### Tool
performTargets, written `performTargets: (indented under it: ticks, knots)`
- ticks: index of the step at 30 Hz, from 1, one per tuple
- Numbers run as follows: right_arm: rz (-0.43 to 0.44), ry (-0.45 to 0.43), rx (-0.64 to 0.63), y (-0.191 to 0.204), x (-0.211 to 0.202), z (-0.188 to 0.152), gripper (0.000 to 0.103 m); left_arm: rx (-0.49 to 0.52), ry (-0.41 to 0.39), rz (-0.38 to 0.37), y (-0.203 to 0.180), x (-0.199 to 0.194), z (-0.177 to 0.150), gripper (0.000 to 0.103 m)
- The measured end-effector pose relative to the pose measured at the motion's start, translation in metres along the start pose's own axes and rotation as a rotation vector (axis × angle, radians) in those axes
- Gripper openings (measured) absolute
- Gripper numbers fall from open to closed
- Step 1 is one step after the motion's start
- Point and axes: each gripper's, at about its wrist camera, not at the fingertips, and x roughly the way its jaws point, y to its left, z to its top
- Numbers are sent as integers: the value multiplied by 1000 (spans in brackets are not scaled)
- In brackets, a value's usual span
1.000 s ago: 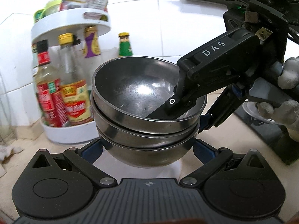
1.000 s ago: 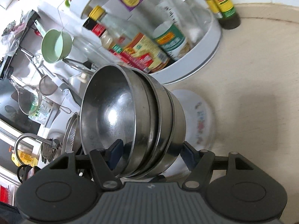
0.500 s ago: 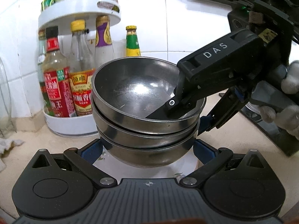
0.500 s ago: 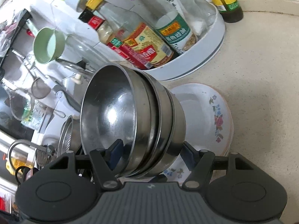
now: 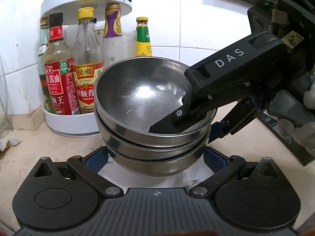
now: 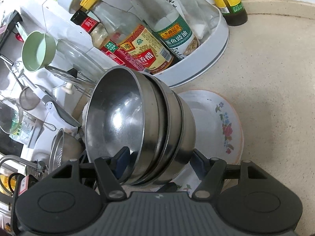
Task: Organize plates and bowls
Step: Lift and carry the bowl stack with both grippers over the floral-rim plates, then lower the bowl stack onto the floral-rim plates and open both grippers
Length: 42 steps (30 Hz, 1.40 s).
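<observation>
A stack of three nested steel bowls sits over a white floral plate on the beige counter; the plate edge shows under the stack in the left wrist view. My left gripper has its blue-padded fingers on either side of the bottom bowl. My right gripper is shut on the stack's rim, one finger inside the top bowl and one outside. It shows in the left wrist view as the black DAS arm reaching in from the right.
A white two-tier condiment rack with sauce bottles stands just behind the bowls against the tiled wall. A green-capped bottle stands beside it. Strainers, a green ladle and a glass lid lie to the left. A black stove edge is on the right.
The bowl stack, held by both grippers, has come down and closer to the rack, over the floral plate. The bottles now loom larger behind it.
</observation>
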Motion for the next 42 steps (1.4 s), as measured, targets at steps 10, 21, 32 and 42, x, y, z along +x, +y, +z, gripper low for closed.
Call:
performTargets:
  ticks: [10,21,32,42]
  knots:
    - [-34,2,17,-1,13,-3,65,-30,38,-4,5,6,-9,103]
    - [-76,-20,-2,-2,14,-5,65,2,49,0,4,9,-11,102]
    - [-105,-41,-20,-3,9,-8,65,18,54,-9,3,7,-11,101]
    - [-134,-87,-34,3,-5,-9,69,-11,54,10,7,-7,-8,103]
